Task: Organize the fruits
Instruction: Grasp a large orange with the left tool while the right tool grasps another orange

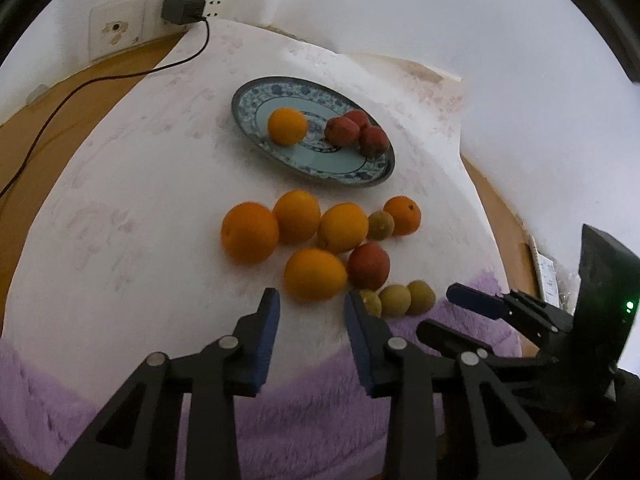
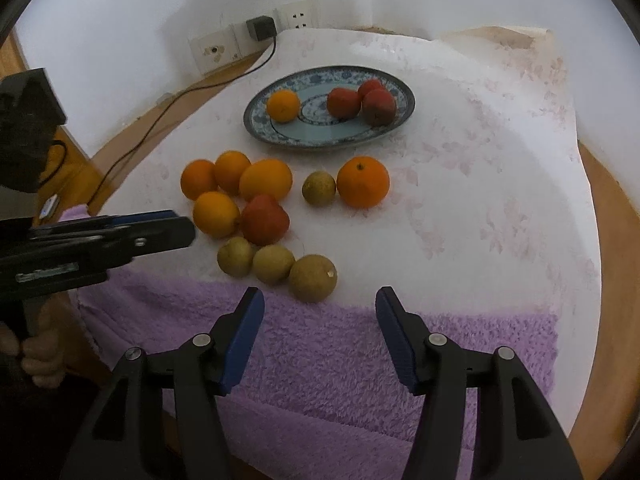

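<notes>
place: home | cues: wall sockets [image 2: 298,14], plugged charger [image 1: 182,9], patterned plate [image 1: 256,96], towel-covered table [image 2: 500,168]

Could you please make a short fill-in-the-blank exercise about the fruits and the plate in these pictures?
1. The blue patterned plate holds one orange and ____ red fruits.
2. The charger is plugged into a wall ____.
3. The number of oranges lying on the cloth, off the plate, is ____.
4. The nearest strip of cloth has the colour ____.

Missing words: three; socket; five; purple
</notes>
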A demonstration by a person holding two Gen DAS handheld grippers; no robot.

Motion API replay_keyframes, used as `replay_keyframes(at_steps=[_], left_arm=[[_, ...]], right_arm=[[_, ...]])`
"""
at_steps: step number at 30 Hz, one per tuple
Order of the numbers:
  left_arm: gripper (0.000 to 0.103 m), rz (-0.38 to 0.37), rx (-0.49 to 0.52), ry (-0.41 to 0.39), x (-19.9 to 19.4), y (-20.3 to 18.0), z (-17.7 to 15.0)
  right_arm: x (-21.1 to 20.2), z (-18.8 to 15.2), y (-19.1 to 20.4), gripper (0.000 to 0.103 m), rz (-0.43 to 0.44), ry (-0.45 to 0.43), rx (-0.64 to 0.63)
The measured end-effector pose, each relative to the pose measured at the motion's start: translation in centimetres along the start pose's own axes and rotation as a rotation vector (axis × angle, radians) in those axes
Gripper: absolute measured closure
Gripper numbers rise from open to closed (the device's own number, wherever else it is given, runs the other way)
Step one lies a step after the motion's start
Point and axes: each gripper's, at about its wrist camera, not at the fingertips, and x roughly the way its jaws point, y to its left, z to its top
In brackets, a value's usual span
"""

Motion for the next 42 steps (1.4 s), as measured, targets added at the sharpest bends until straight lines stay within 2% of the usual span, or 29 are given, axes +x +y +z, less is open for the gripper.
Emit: replay_keyframes(at_steps=[4, 6, 10, 12, 16, 22, 27, 31, 33, 37, 39, 40, 42], left_arm=[[0.067, 0.016, 0.009, 0.021, 1.2, -0.3, 0.5], [0.061, 0.024, 0.004, 0.03, 1.6, -0.1, 0.5], [0.061, 0.0, -0.016, 0.019, 1.9, 0.1, 0.7], [0.067, -0.022, -0.028, 0.012, 1.9, 0.2, 0.7], [0.069, -0.053, -0.054, -0.017, 1.5, 0.4, 0.8], [0.073, -0.053, -0.023, -0.038, 0.5, 0.3, 1.2], [0.086, -0.055, -0.002, -0.05, -0.1, 0.4, 1.1], [0.087, -0.059, 0.002, -0.047, 0.0, 0.3, 1.1], [0.078, -0.06, 0.014, -0.026, 0.3, 0.0, 1.1], [0.073, -0.038, 0.039, -0.007, 0.6, -0.4, 0.9], [0.06, -0.039, 0.03, 0.006, 0.8, -0.1, 0.8], [0.058, -0.042, 0.03, 0.028, 1.1, -0.1, 0.7], [0.058, -0.055, 0.036, 0.056, 1.5, -0.2, 0.5]], right_arm=[[-0.1, 0.3, 0.0, 0.044, 0.012, -0.01, -0.008], [0.0, 0.4, -0.1, 0.045, 0.013, -0.012, -0.006], [0.3, 0.8, -0.5, 0.053, 0.029, -0.011, 0.007], [0.4, 1.0, -0.7, 0.055, 0.035, -0.015, 0.011], [0.4, 2.1, -0.7, 0.061, 0.058, -0.036, -0.001], [1.3, 4.5, -0.1, 0.061, 0.086, -0.035, -0.034], [2.3, 6.5, 1.2, 0.061, 0.096, -0.039, -0.124], [3.7, 7.4, 2.1, 0.061, 0.108, 0.0, -0.181], [4.2, 7.7, 2.9, 0.061, 0.111, 0.009, -0.223], [5.6, 8.2, 3.2, 0.062, 0.116, 0.074, -0.263], [6.0, 8.6, 2.9, 0.062, 0.135, 0.103, -0.265], [6.1, 8.8, 3.0, 0.062, 0.14, 0.111, -0.265], [6.5, 9.2, 3.3, 0.062, 0.141, 0.117, -0.291]])
